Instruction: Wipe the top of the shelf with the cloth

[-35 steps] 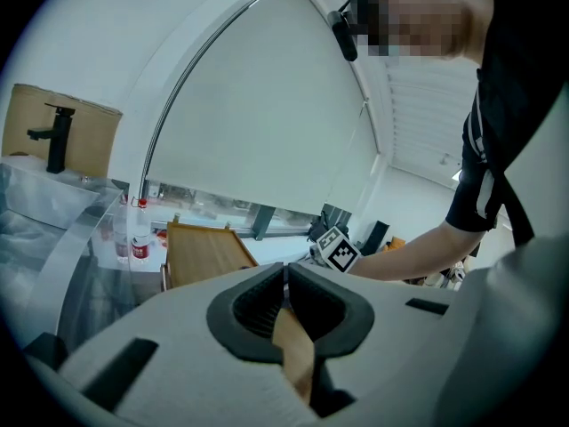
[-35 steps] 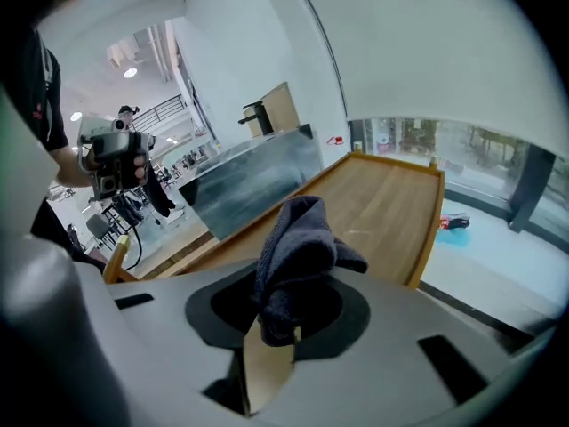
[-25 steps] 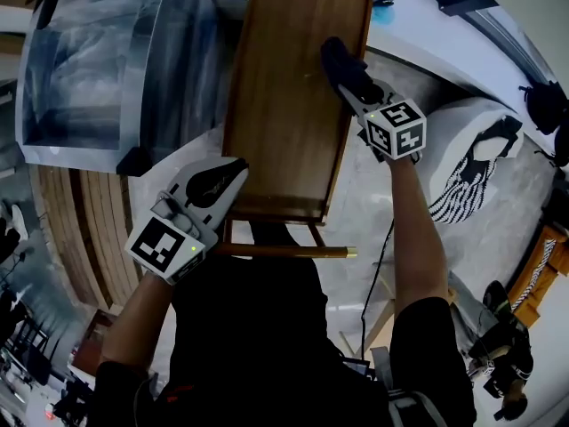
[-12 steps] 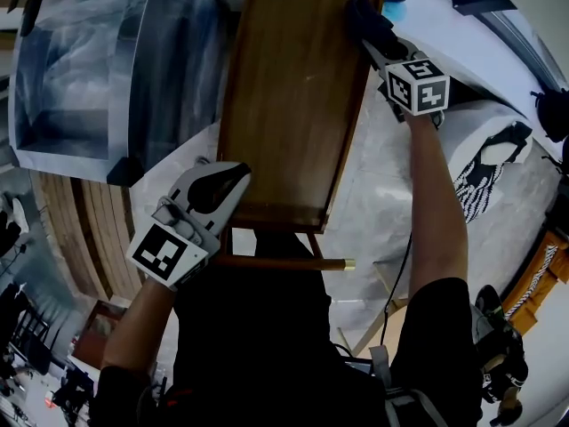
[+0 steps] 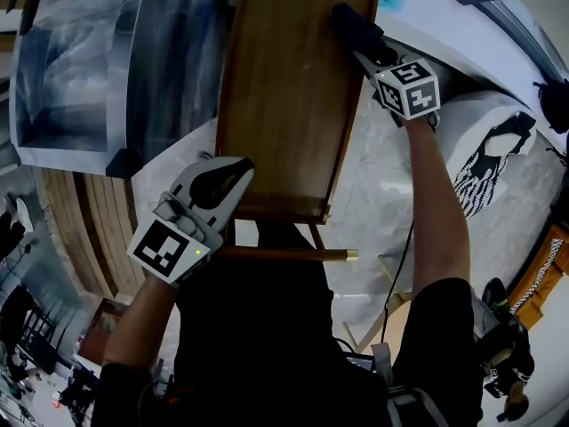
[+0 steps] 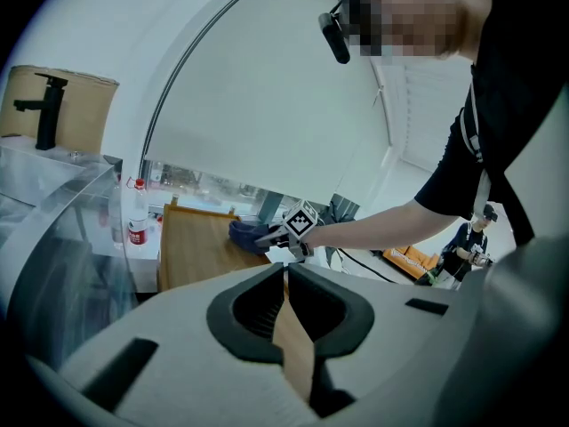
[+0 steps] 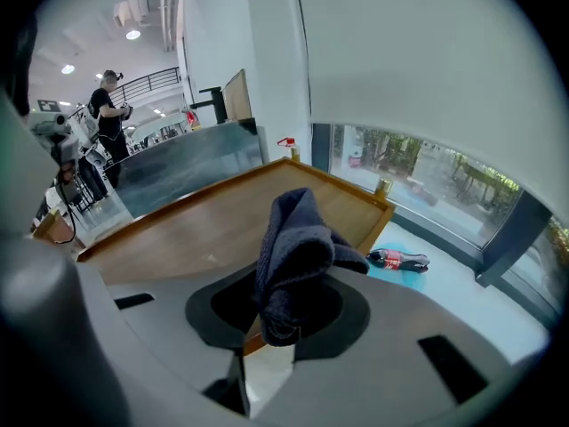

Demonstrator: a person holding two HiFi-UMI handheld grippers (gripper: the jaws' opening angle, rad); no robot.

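head view has the right gripper (image 5: 366, 47) up at the far right corner of the shelf top (image 5: 284, 105). its jaws are clamped on the dark cloth (image 5: 349, 22), which bunches out ahead of the jaws and sits on the wood just inside the raised rim (image 5: 363, 60).

a second ago these jaws were only about halfway along the right edge. half a second ago they had pushed the cloth hard into the far corner. now they have come off that corner a little, with the cloth drawn slightly to the jaws' left. i read that as the right-hand strip having had its pass and the stroke turning to run across the far end. the broad stretch of wood to the left of the jaws and back toward me looks like it is yet to be covered.

right gripper view confirms the hold: the cloth is folded over and pinched at the jaw tips, and a bottle (image 7: 400, 259) lies well beyond the corner ahead.

the left gripper (image 5: 218, 185) has barely shifted. its jaws are together with nothing between them, parked over the near left corner of the shelf. i cannot tell whether they actually press on the wood.
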